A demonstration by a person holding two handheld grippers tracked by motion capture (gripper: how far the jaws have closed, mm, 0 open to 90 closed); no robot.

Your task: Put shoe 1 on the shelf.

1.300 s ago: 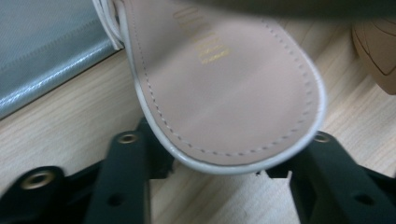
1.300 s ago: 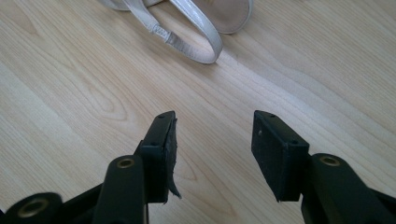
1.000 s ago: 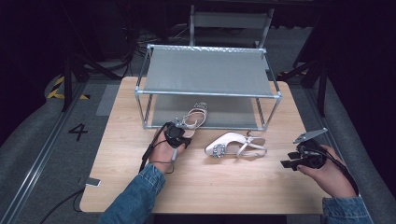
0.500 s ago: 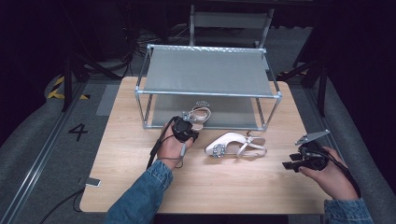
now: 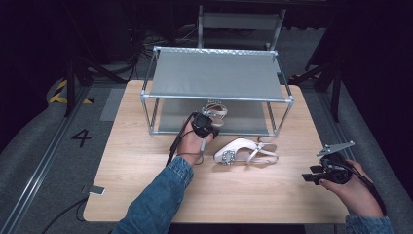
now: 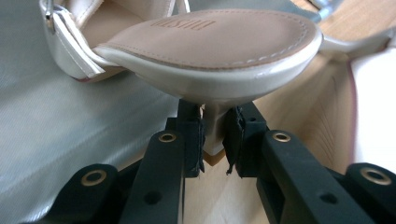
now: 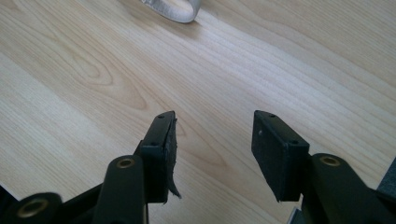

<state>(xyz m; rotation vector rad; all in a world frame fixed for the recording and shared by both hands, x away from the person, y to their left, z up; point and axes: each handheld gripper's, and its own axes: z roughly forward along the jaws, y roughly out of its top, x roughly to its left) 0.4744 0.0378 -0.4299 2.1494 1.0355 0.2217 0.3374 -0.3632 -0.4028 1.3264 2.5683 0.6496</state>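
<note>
Faint embossed lettering is seen on the held sandal's insole, unreadable. The left forearm is stretched toward the rack's lower shelf; the left gripper is clamped on the sandal's heel at the shelf front. The right gripper is held gaping, grasping nothing, above the table. A second sandal is left mid-table.

Dark studio, taped floor, cables
</note>
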